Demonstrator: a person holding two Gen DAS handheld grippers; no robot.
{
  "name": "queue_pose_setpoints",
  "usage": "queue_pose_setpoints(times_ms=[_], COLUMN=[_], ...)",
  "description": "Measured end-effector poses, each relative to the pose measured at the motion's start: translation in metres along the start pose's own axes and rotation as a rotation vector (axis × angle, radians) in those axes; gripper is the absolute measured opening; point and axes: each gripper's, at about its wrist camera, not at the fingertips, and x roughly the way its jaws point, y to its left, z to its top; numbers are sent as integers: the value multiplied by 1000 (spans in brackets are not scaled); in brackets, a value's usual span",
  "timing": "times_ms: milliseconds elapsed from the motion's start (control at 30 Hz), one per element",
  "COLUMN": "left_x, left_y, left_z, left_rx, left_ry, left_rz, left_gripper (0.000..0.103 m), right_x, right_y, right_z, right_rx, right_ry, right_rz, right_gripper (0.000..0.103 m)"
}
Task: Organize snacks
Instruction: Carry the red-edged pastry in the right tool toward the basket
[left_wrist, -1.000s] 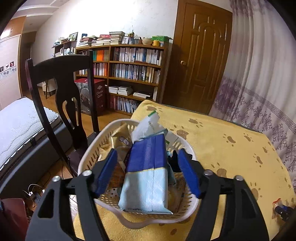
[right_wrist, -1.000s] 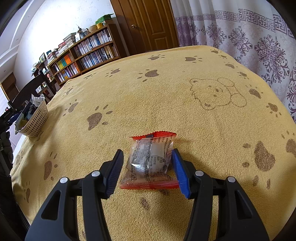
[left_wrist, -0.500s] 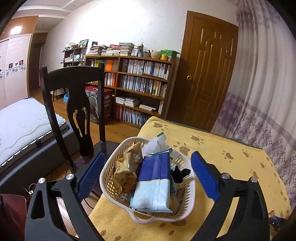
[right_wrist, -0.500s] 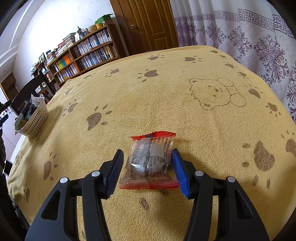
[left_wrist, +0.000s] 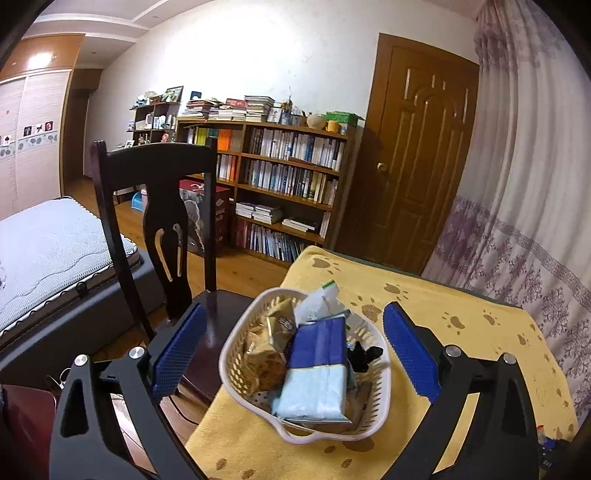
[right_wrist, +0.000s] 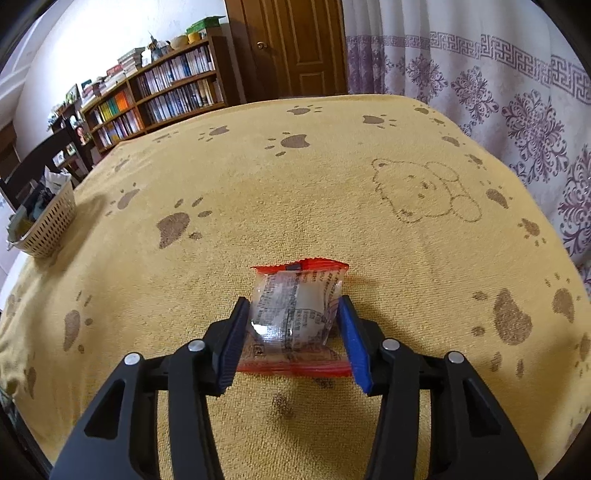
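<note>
Right wrist view gives me the snack packet (right_wrist: 295, 314), clear with red sealed ends, lying on the yellow paw-print cloth (right_wrist: 332, 177); my right gripper (right_wrist: 291, 332) has its 2 blue pads pressed against the packet's sides, pinching it. Far to the left sits the white basket (right_wrist: 48, 229). On the left wrist view, my left gripper (left_wrist: 291, 354) is spread wide around that basket (left_wrist: 380, 387), touching nothing; a blue tissue pack (left_wrist: 317, 373) lies inside.

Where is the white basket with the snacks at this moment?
In the right wrist view the white basket stands at the far left edge of the yellow paw-print cloth, beside the dark chair; in the left wrist view it sits between the open left hand-held gripper.
</note>
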Motion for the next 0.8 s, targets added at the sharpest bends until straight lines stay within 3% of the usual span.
queue_pose_setpoints(times_ms=[233, 267, 300, 567, 700, 800], left_x=[-10, -11, -13, -28, -31, -31], left_y=[17, 19, 20, 34, 40, 39], left_z=[9, 10, 10, 17, 20, 20], left_rx=[-48, -52, -57, -83, -109, -108], left_ry=[-21, -23, -27, -68, -76, -71], left_rz=[-4, -7, -9, 5, -7, -10], left_gripper=[98, 98, 98, 98, 98, 98], right_x=[-11, -14, -16, -31, -40, -39], right_y=[25, 35, 44, 123, 108, 68], right_z=[17, 22, 27, 54, 63, 66], right_rx=[-22, -47, -70, -234, -174, -71], right_ry=[-10, -19, -22, -69, -74, -44], right_rz=[49, 58, 69, 146, 132, 109], right_gripper=[46, 37, 34, 33, 37, 50])
